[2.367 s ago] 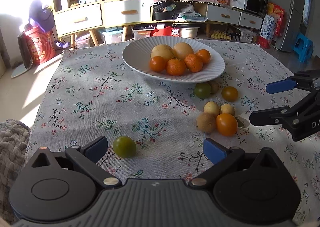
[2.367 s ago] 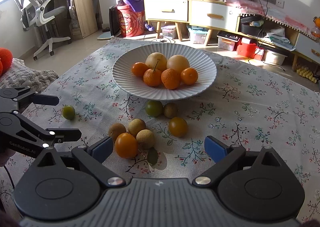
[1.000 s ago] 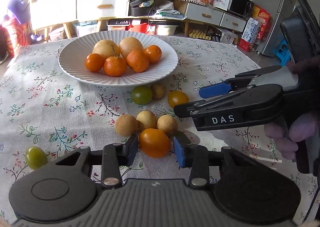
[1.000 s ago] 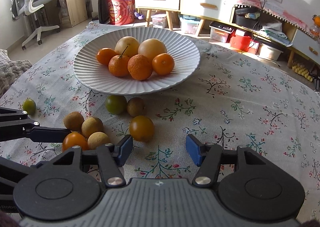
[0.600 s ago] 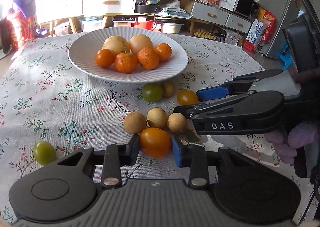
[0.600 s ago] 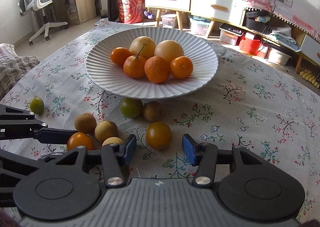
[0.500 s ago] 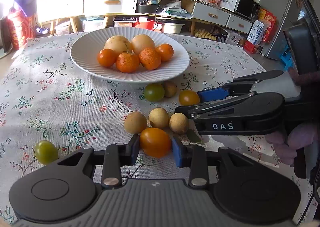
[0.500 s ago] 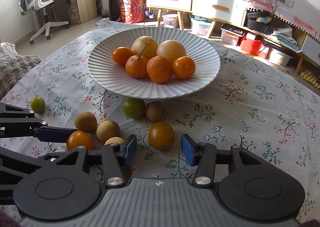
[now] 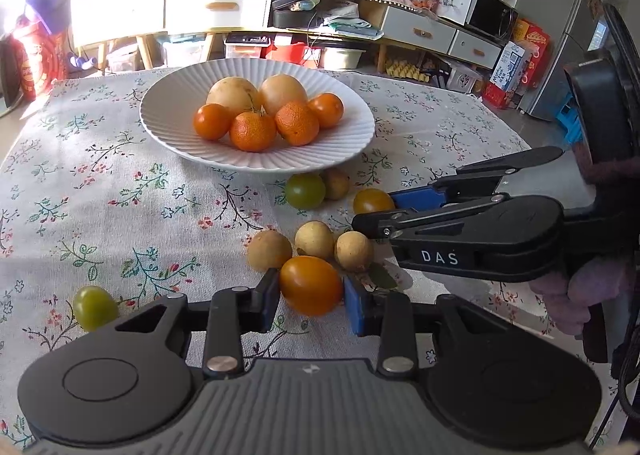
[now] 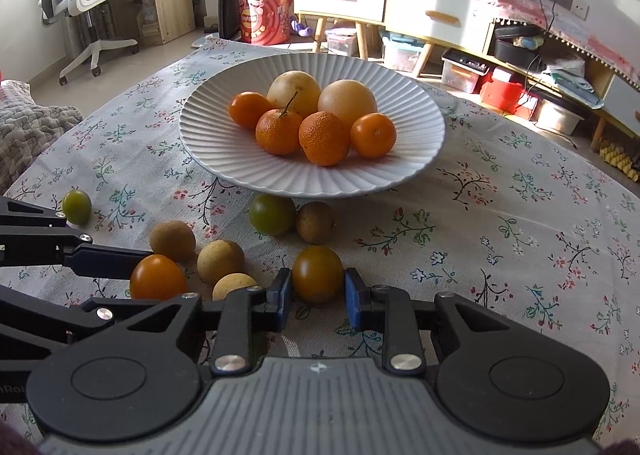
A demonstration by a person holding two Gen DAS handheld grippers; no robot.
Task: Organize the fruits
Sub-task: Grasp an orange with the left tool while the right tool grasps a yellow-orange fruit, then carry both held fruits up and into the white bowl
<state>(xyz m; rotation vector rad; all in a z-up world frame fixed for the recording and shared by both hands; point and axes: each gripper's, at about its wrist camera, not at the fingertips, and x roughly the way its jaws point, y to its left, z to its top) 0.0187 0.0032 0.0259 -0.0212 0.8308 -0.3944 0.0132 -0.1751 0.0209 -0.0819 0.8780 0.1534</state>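
A white ribbed plate (image 9: 352, 143) (image 10: 416, 163) holds several oranges and two pale round fruits. My left gripper (image 9: 310, 293) is shut on an orange tomato (image 9: 311, 285), which also shows in the right wrist view (image 10: 158, 277). My right gripper (image 10: 316, 287) is shut on a darker orange tomato (image 10: 318, 273), also visible in the left wrist view (image 9: 372, 201). Both tomatoes sit low at the tablecloth. Three tan longans (image 9: 314, 241) lie just beyond the left gripper.
A green tomato (image 9: 305, 191) and a brown fruit (image 9: 336, 183) lie at the plate's front edge. Another green tomato (image 9: 95, 307) (image 10: 76, 207) sits alone at the left. The floral tablecloth (image 9: 120, 195) covers the table; cabinets stand behind.
Both grippers moved in from apart and open, then closed: the left on the orange tomato, the right on the darker tomato. In the last half second the right jaws narrowed onto it.
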